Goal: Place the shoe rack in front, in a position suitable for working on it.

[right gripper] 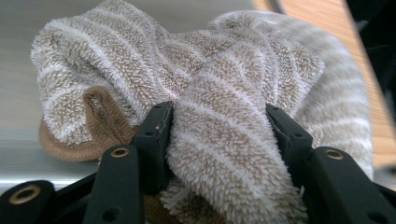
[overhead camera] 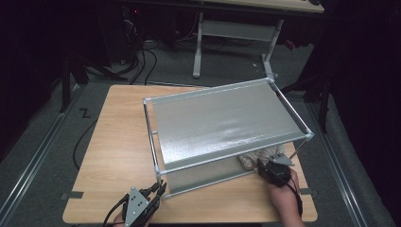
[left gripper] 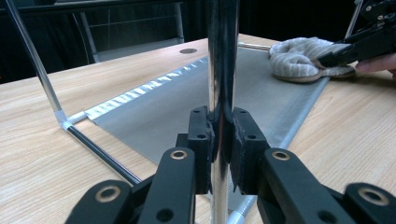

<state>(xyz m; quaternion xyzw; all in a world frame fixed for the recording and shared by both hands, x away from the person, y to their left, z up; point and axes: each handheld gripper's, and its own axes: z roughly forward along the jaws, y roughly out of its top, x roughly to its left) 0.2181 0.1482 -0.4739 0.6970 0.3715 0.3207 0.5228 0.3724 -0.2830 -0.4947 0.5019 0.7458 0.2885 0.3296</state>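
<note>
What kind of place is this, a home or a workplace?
Probably a lab or workshop, not a home: a pale wooden work table on grey carpet, loose black cables on the floor, and a second white-legged metal-frame desk behind in a dark room.

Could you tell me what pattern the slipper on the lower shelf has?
Beige fluffy slipper with thin white stripes, clearest in the right gripper view.

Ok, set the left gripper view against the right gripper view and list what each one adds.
Left gripper view alone: the left gripper shut on the shelf rack's chrome upright post, the wooden table, and the right gripper from the side.

Right gripper view alone: the right gripper's jaws closed around a fold of the striped fleece slipper.

Both: the slipper lying on the rack's grey lower shelf.
</note>
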